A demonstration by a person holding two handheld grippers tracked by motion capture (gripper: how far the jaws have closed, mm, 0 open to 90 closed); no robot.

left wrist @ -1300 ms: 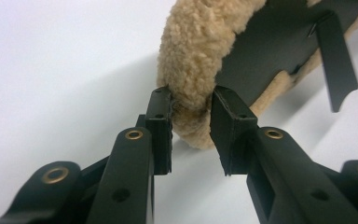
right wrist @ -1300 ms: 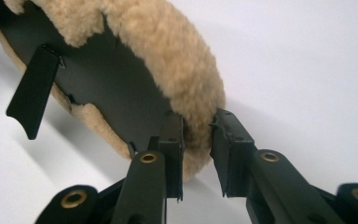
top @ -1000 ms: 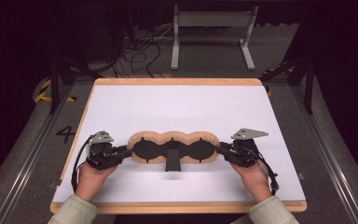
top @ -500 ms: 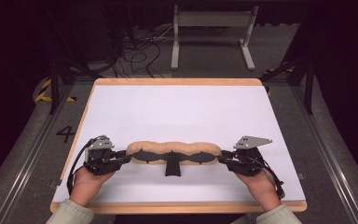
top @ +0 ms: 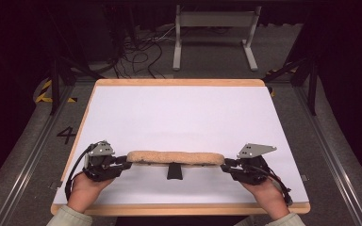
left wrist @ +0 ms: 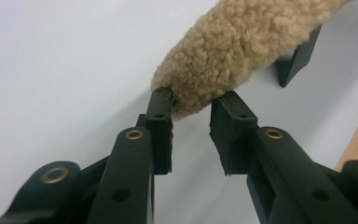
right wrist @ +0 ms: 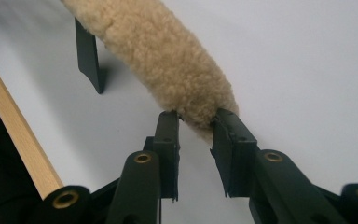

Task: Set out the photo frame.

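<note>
A long tan fleece-covered pad point(top: 174, 157) hangs level just above the white table top, edge-on to the high view, with a black tab point(top: 175, 170) sticking down under its middle. My left gripper point(top: 125, 164) is shut on its left end and my right gripper point(top: 226, 165) on its right end. In the left gripper view the jaws point(left wrist: 191, 100) pinch the woolly tip of the pad point(left wrist: 242, 42), with the tab point(left wrist: 300, 56) beyond. From the right gripper point(right wrist: 196, 119) the pad point(right wrist: 168, 60) runs away up-left, past the tab point(right wrist: 89, 51).
The white table top point(top: 179, 113) has a wooden rim point(top: 179, 208) close behind both hands. A white metal stand point(top: 214, 33) and loose cables point(top: 136, 52) sit on the floor beyond the far edge.
The pad has tipped over: its black three-lobed face, up a second ago, is now turned away and the fleece shows. Both hands have drawn a little toward the near edge.
</note>
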